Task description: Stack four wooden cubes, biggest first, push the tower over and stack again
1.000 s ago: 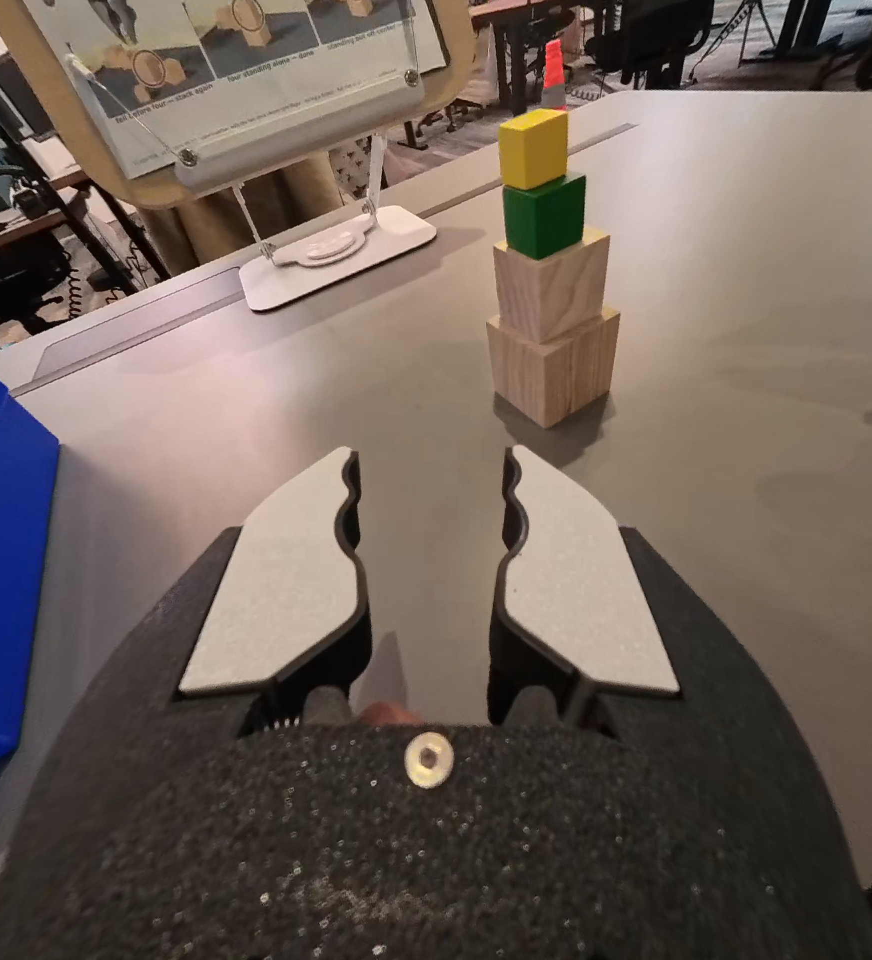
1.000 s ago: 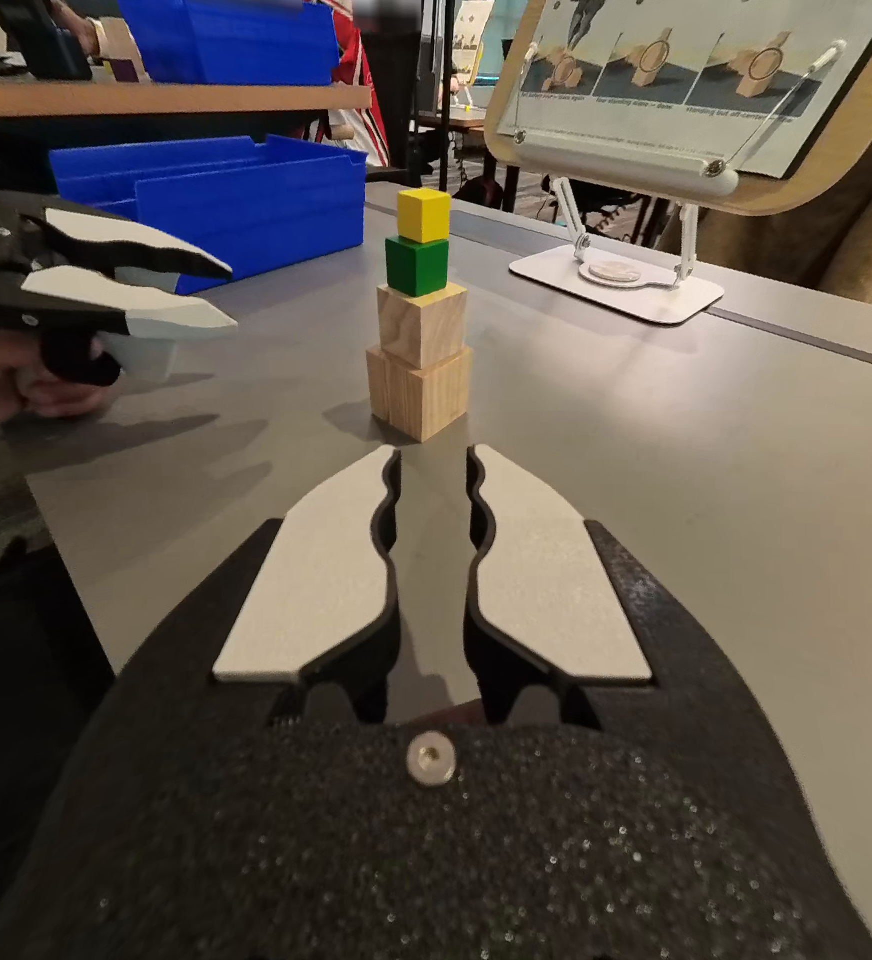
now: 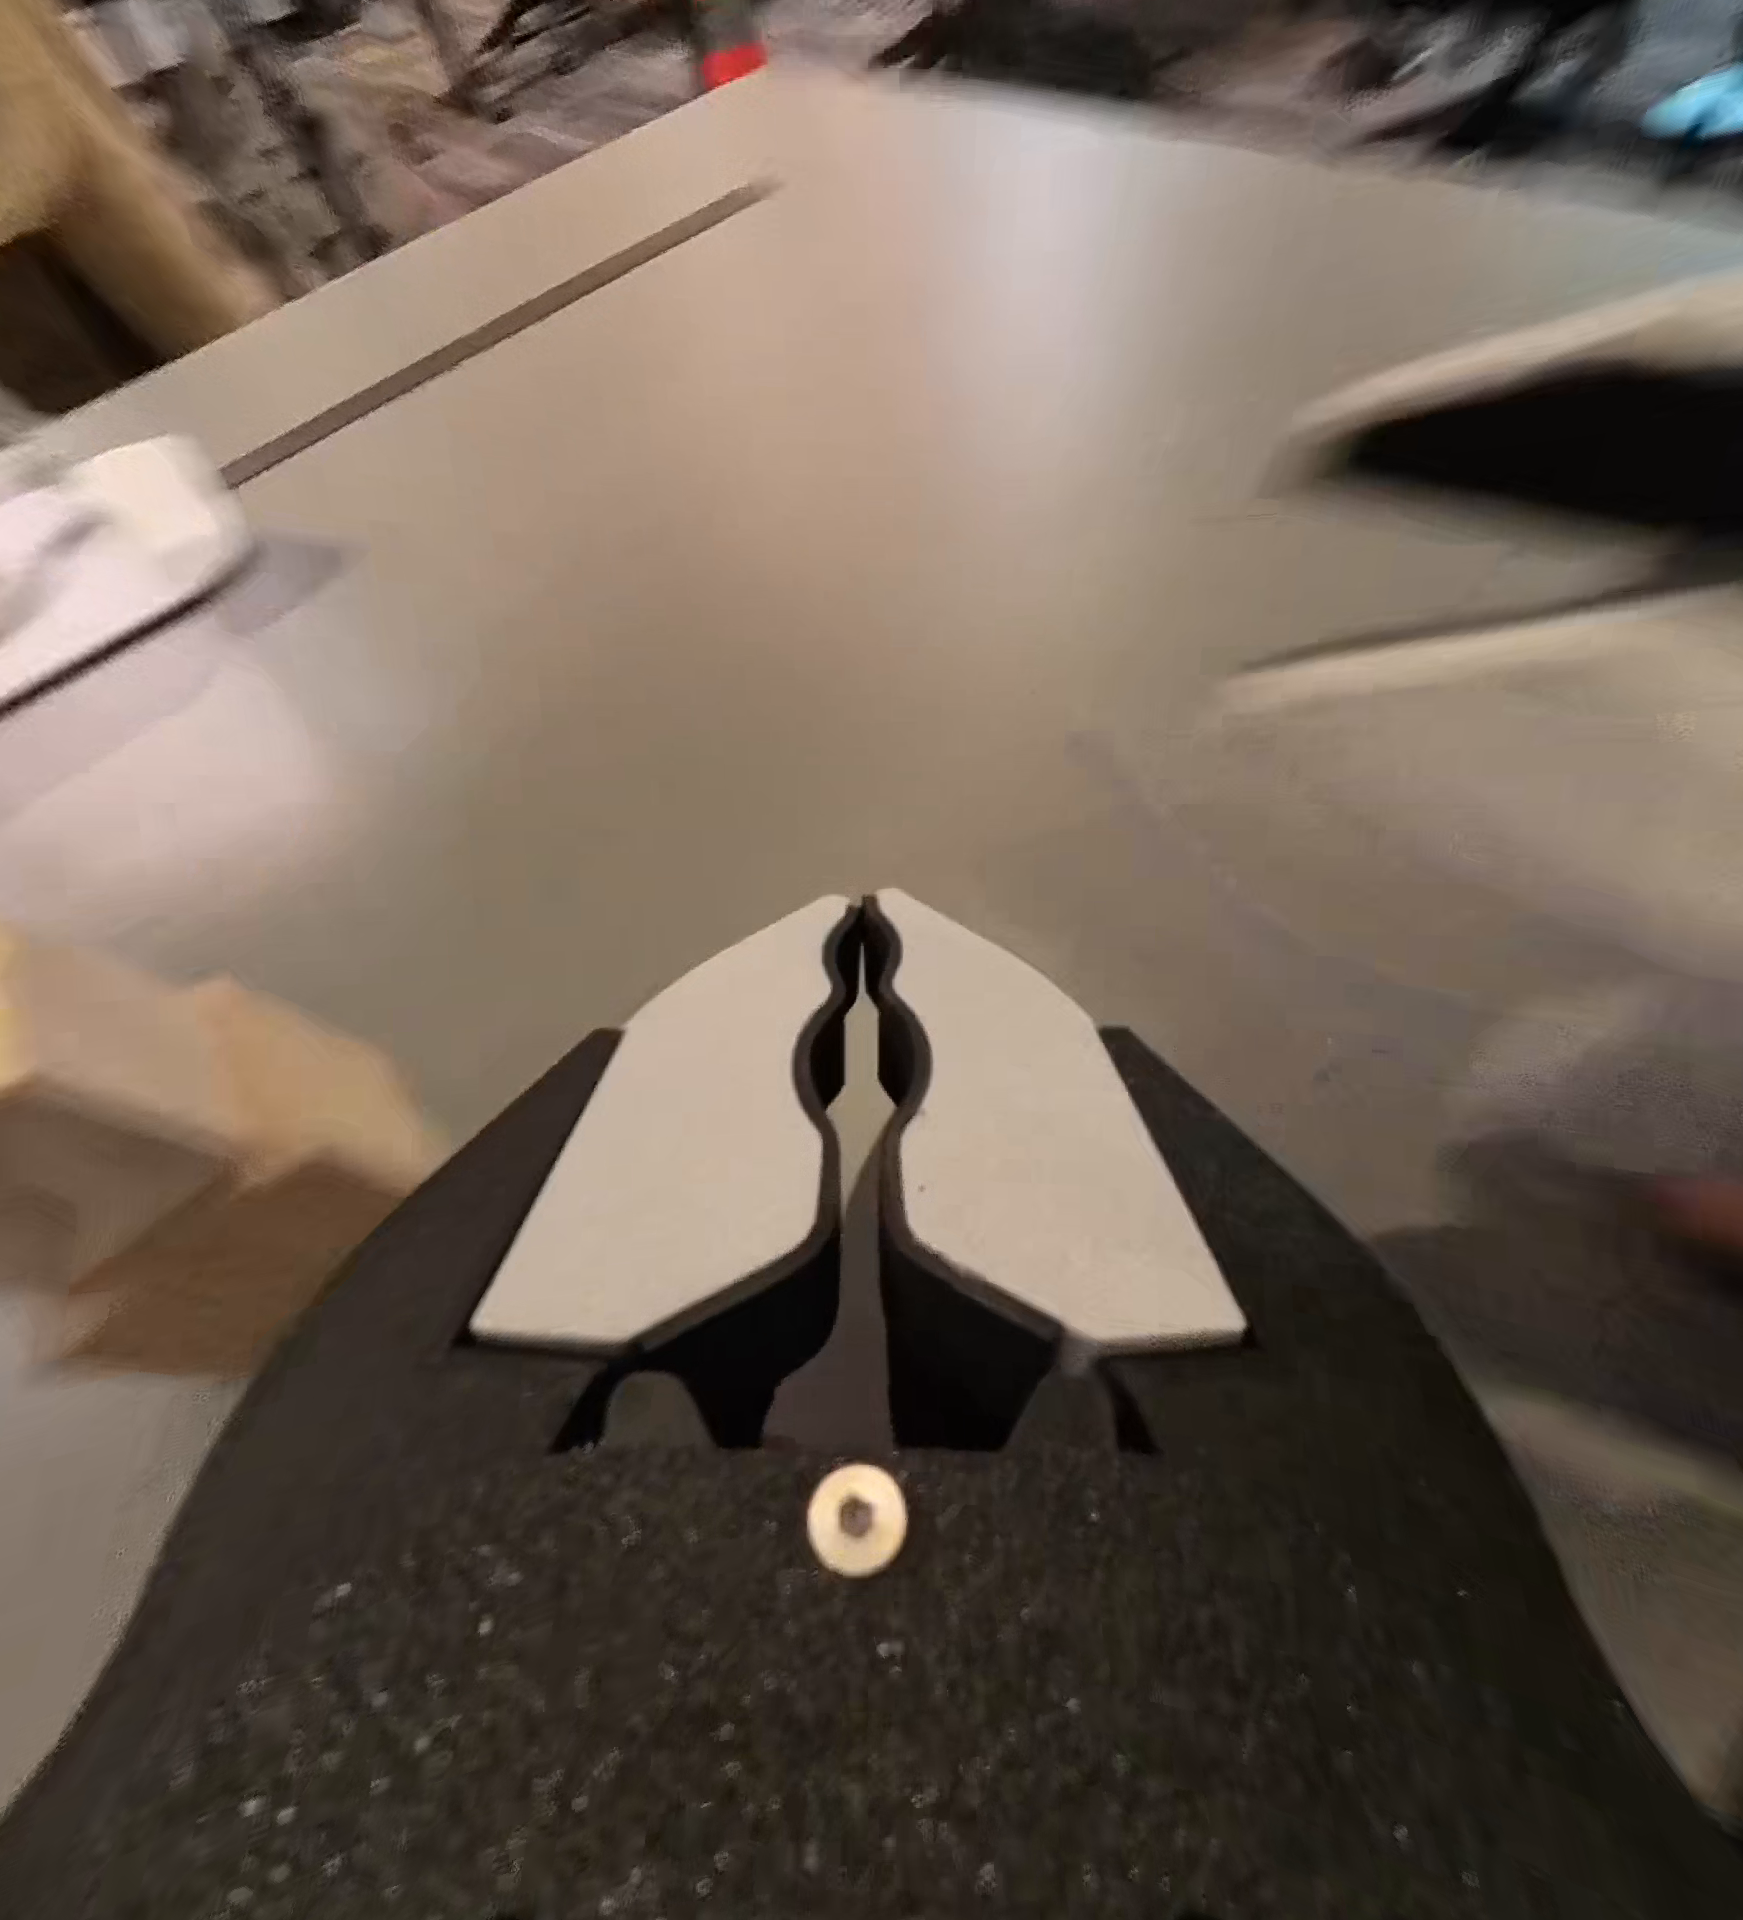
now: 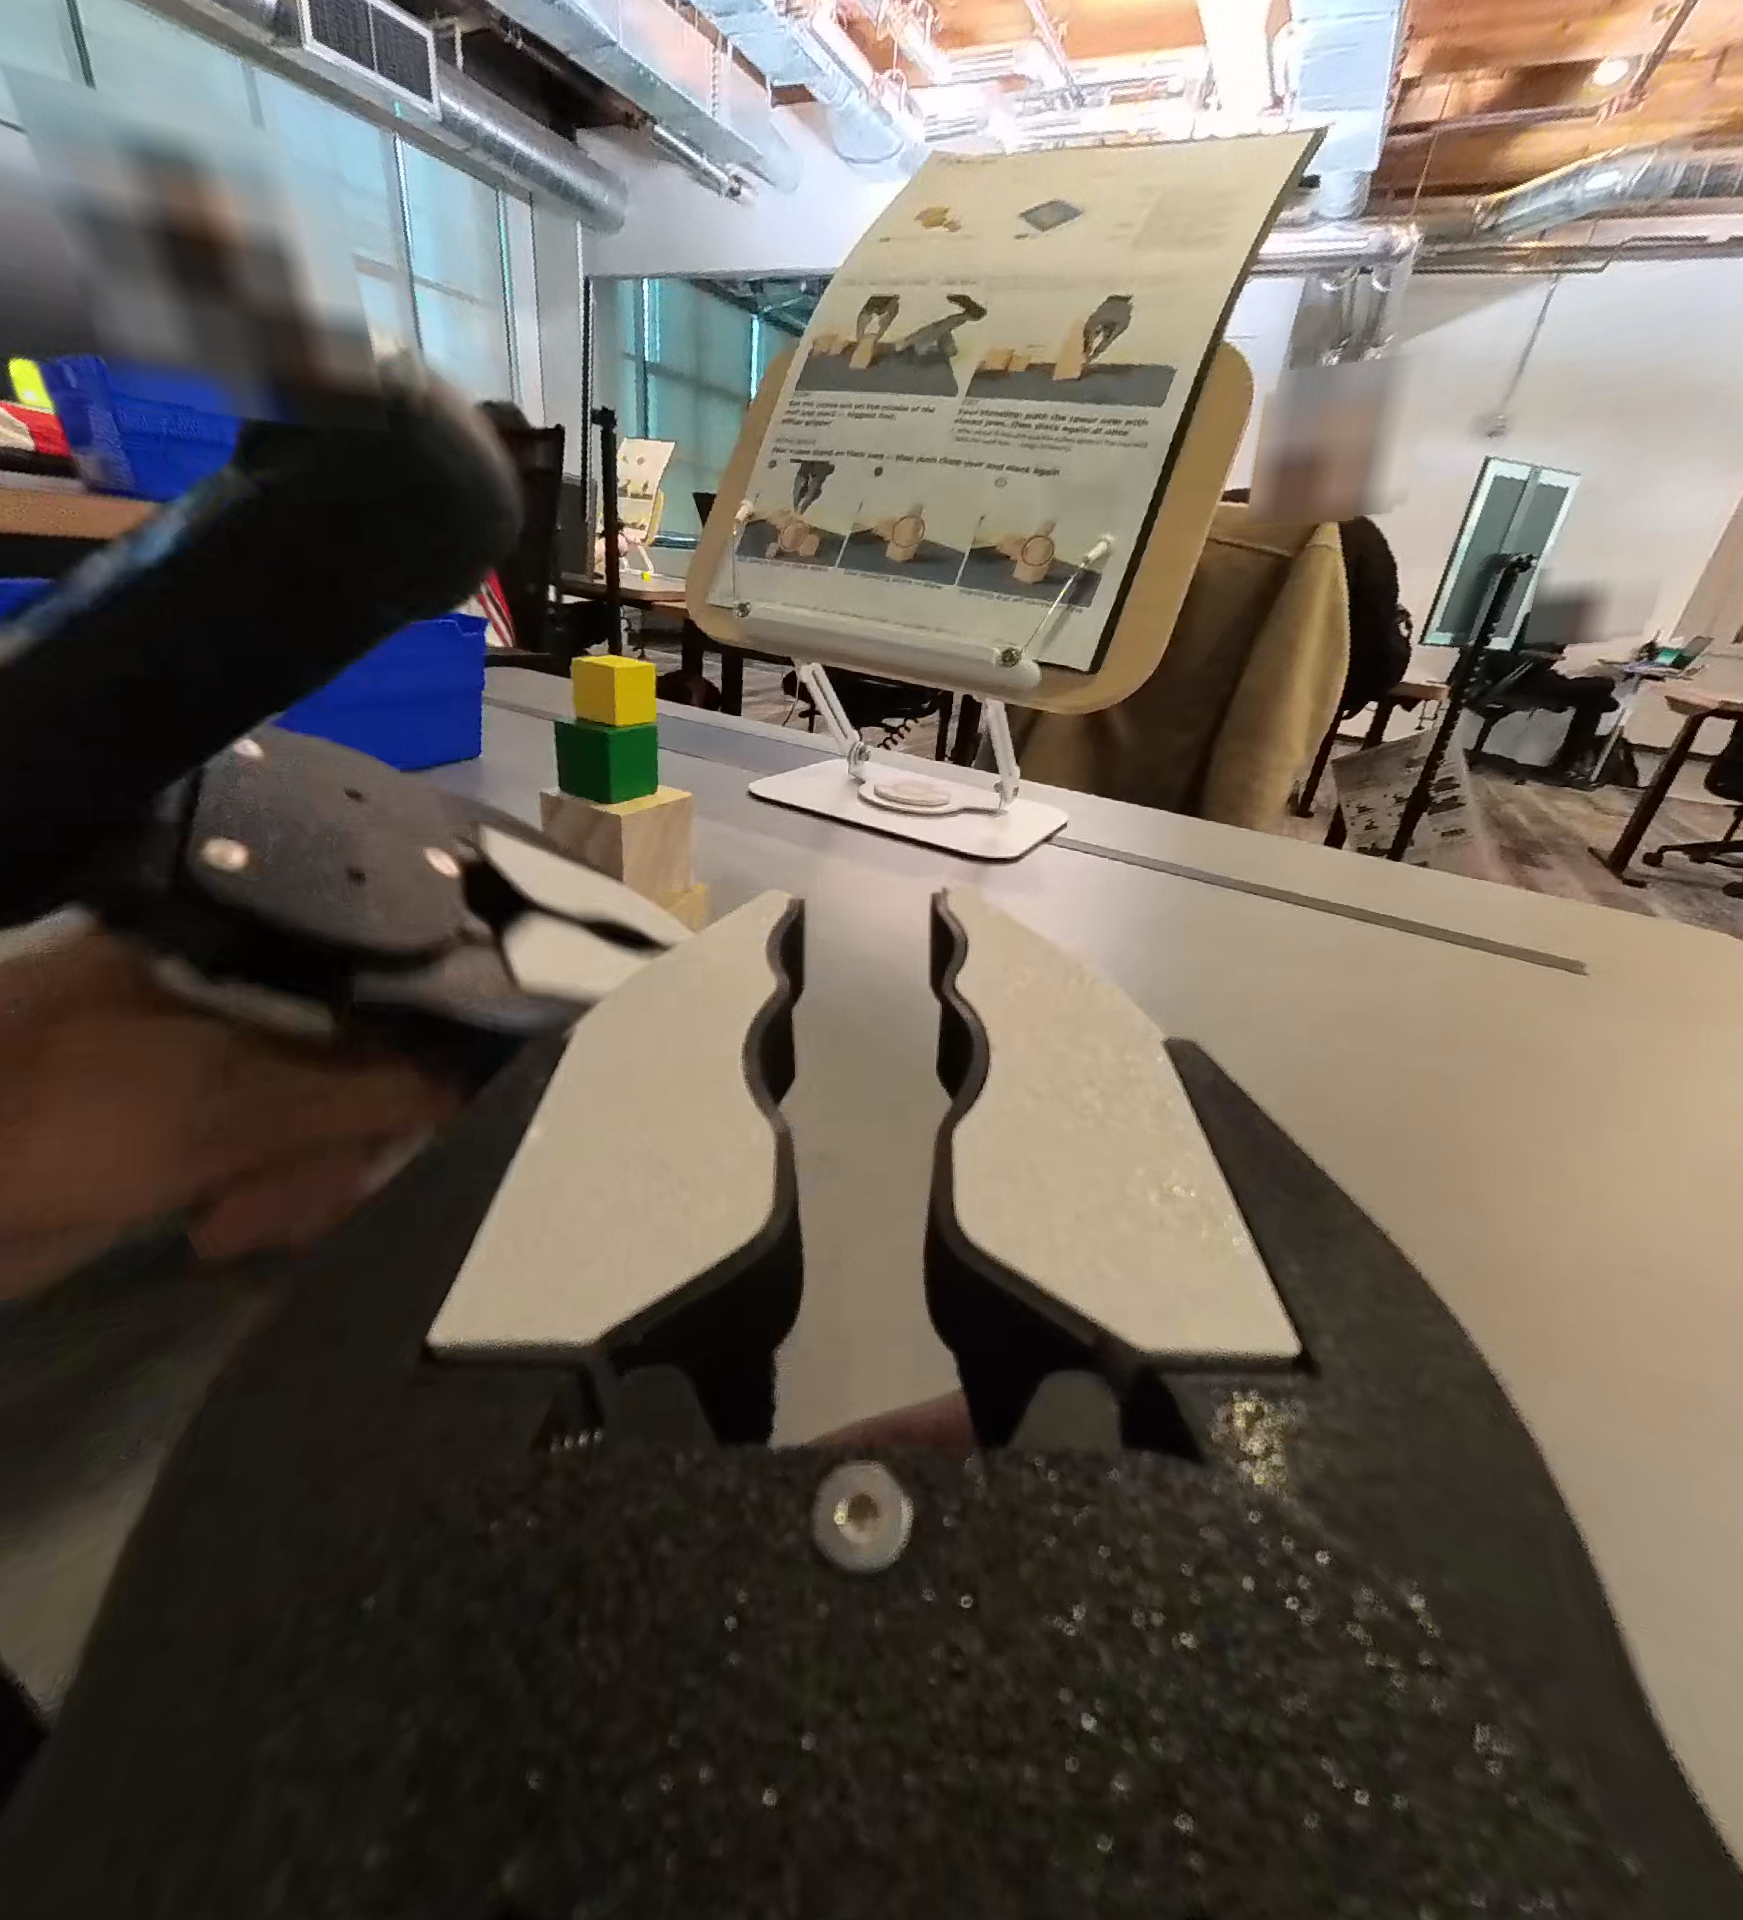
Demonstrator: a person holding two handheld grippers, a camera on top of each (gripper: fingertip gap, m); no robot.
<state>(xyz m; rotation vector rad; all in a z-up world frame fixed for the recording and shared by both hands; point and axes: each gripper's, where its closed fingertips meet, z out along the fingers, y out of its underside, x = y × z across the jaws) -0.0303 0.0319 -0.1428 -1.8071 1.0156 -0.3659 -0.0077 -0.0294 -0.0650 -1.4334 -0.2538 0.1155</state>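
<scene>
I judge the push-over step is in hand: the four-cube tower (image 4: 620, 774) stands whole on the tabletop (image 4: 1314, 1039), left of and beyond my right gripper (image 4: 867, 914), whose jaws are partly open and empty. My left gripper (image 3: 865, 906) has its jaws pressed together on nothing, the blurred wooden cubes (image 3: 119, 1143) just left of them, so next I need a sideways shove into the tower.

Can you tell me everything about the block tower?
The tower has four cubes: a small yellow cube on top, a green cube under it, then two bigger plain wooden cubes. It stands upright on the grey table. The lowest cube is mostly hidden behind the left gripper, which is shut.
</scene>
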